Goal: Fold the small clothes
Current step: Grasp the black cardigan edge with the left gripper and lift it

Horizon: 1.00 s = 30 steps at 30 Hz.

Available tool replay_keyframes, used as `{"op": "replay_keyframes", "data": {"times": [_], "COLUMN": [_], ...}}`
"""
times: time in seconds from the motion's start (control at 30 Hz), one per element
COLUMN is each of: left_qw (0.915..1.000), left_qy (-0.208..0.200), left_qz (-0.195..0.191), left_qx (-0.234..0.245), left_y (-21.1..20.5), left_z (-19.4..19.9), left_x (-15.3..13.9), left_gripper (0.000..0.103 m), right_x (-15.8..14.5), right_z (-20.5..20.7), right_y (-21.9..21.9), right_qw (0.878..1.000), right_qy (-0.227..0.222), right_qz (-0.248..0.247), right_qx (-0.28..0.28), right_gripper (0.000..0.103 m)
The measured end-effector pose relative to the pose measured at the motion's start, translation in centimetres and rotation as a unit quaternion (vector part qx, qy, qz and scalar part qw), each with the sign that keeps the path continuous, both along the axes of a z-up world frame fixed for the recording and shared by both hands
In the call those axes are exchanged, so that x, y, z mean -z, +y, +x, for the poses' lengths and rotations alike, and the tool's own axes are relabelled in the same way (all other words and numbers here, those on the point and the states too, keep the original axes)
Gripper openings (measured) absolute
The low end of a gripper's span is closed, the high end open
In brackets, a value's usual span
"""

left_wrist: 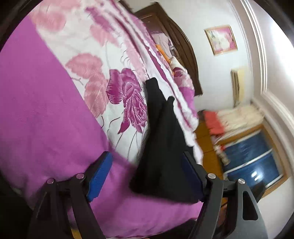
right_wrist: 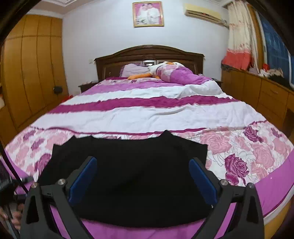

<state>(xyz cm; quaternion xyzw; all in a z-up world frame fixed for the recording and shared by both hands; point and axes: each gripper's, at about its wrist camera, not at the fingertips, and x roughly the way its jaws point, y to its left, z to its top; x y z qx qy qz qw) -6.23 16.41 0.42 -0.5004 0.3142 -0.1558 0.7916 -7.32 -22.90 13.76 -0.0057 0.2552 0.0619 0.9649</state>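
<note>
Left wrist view, tilted: 1 left gripper with its 2 blue pads spread wide, gripping nothing. 1 black garment lies on the floral bedspread near the bed's foot edge, against the right pad.

Right wrist view: 1 right gripper, 2 pads wide apart, empty, above the same garment, lying flat, dark and plain. 1 framed picture hangs above 1 headboard.
</note>
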Motion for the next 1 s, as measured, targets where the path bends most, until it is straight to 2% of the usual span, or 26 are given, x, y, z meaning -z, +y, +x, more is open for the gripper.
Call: {"op": "replay_keyframes", "data": {"times": [0.1, 0.13, 0.2, 0.23, 0.33, 0.43, 0.5, 0.57, 0.63, 0.67, 0.7, 0.77, 0.8, 0.83, 0.93, 1.0], "left_qw": [0.9999, 0.9994, 0.9937, 0.9914, 0.9897, 0.9926, 0.9945, 0.995, 0.9948, 0.9944, 0.9927, 0.9886, 0.9898, 0.9915, 0.9974, 0.998], "left_qy": [-0.006, -0.009, -0.009, -0.009, -0.02, -0.018, -0.02, -0.026, -0.021, -0.016, -0.004, 0.01, 0.001, -0.007, -0.039, -0.039], "left_qz": [-0.015, -0.034, -0.111, -0.126, -0.133, -0.113, -0.095, -0.091, -0.095, -0.1, -0.117, -0.147, -0.14, -0.126, -0.039, -0.016], "left_qx": [-0.003, -0.001, 0.018, 0.032, 0.049, 0.042, 0.037, 0.033, 0.029, 0.028, 0.028, 0.027, 0.028, 0.032, 0.048, 0.048], "left_y": [-0.3, -0.2, -0.4, -0.6, -1.1, -1.5, -1.8, -2.1, -2.0, -1.8, -1.5, -1.0, -1.1, -1.3, -2.8, -3.2], "left_z": [0.1, -0.2, -0.8, -0.8, -0.3, 0.4, 0.8, 1.2, 0.6, 0.6, 0.9, 1.1, 1.1, 1.1, 1.0, 1.0], "left_x": [0.4, 0.6, 1.8, 2.1, 2.1, 2.2, 2.0, 1.9, 2.2, 2.6, 3.3, 4.4, 3.9, 3.5, 1.0, 0.7], "left_gripper": [0.071, 0.071, 0.071, 0.071, 0.071, 0.071, 0.071, 0.071, 0.055, 0.028, 0.008, 0.005, 0.004, 0.004, 0.004, 0.004], "right_x": [0.8, 1.0, 1.1, 1.0, 1.0, 1.4, 1.5, 1.0, -0.3, -0.8, -1.5, -2.2, -2.4, -2.5, -2.1, -0.9], "right_z": [0.0, -0.1, -0.2, -0.4, -0.8, -0.9, -0.6, 0.0, 0.2, 0.3, 0.7, 1.9, 2.7, 3.7, 7.2, 10.1], "right_y": [2.0, 2.6, 3.5, 3.6, 4.9, 6.7, 7.5, 8.2, 9.3, 10.0, 11.2, 14.3, 15.8, 17.6, 21.9, 24.7], "right_qw": [0.999, 0.999, 0.999, 0.999, 0.997, 0.995, 0.991, 0.981, 0.973, 0.971, 0.968, 0.963, 0.961, 0.958, 0.948, 0.938], "right_qy": [0.013, 0.019, 0.033, 0.038, 0.049, 0.056, 0.081, 0.116, 0.134, 0.141, 0.155, 0.191, 0.207, 0.227, 0.273, 0.306], "right_qz": [-0.034, -0.039, -0.029, -0.016, 0.004, 0.003, 0.036, 0.094, 0.123, 0.125, 0.117, 0.071, 0.047, 0.019, -0.048, -0.087], "right_qx": [-0.021, -0.026, -0.023, -0.029, -0.06, -0.085, -0.103, -0.122, -0.141, -0.147, -0.157, -0.175, -0.178, -0.176, -0.157, -0.137], "right_gripper": [0.102, 0.102, 0.102, 0.102, 0.102, 0.102, 0.102, 0.102, 0.102, 0.102, 0.102, 0.102, 0.102, 0.102, 0.102, 0.102]}}
